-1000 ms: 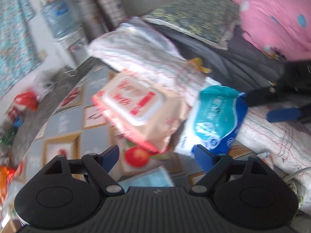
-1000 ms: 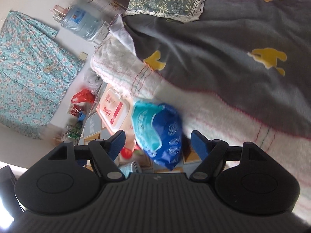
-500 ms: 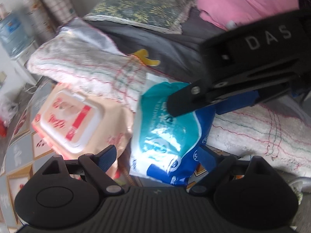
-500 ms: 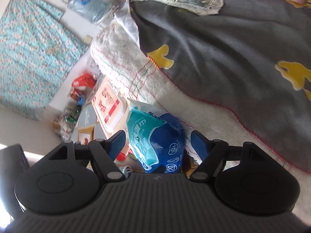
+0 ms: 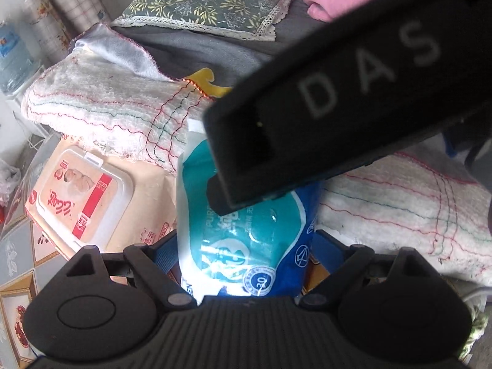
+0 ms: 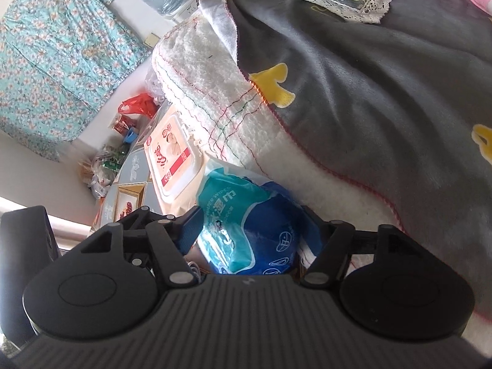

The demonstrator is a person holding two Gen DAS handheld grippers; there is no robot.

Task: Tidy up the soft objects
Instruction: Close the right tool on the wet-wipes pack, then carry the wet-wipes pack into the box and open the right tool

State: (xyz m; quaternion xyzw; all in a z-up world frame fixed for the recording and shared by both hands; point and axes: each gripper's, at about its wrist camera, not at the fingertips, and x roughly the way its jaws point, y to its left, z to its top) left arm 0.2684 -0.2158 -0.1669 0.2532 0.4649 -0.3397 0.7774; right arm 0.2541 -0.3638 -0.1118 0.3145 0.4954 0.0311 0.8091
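Jaws of the right gripper (image 6: pixel 250 230) have just been closing and now bracket the blue-and-teal wipes pack (image 6: pixel 246 233), though pad contact cannot be confirmed; the left gripper (image 5: pixel 246 246) stands with jaws wide apart either side of the same pack, its pads apparently clear of it. Pack stands on end against the white blanket (image 5: pixel 123 113) at the bed edge, just beside the pink baby-wipes pack (image 5: pixel 86 196). Right gripper's black body crosses the left wrist view, hiding the pack's top.

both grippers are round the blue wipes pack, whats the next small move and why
Probably finish closing the right gripper on the blue wipes pack. Its jaws have just been closing with the pack between them, but a firm pinch isn't clear yet. The left gripper brackets the same pack, jaws wide.
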